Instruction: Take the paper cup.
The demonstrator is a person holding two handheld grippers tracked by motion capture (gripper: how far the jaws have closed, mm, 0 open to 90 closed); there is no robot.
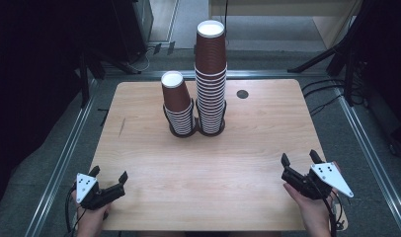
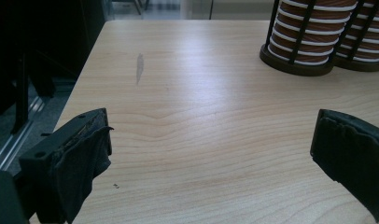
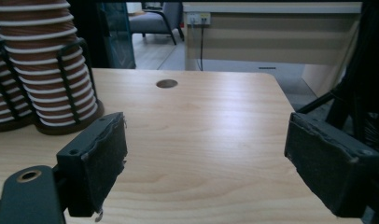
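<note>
Two stacks of brown paper cups stand upside down in black wire holders at the table's far middle: a short stack (image 1: pixel 177 101) and, to its right, a tall stack (image 1: pixel 211 74). My left gripper (image 1: pixel 109 173) rests near the front left corner, open, nothing between its jaws. My right gripper (image 1: pixel 300 158) sits near the front right edge, also open and holding nothing. The left gripper view looks past my left gripper (image 2: pixel 211 135) to the holder bases (image 2: pixel 297 63) at the upper right. The right gripper view has my right gripper (image 3: pixel 207 135) with the tall stack (image 3: pixel 47 60) at the left.
The wooden table (image 1: pixel 228 168) has a round dark cable hole (image 1: pixel 242 94) right of the stacks and a small grey mark (image 2: pixel 139 67) on its left part. Metal rails run along both sides, with cables and dark stand legs on the floor behind.
</note>
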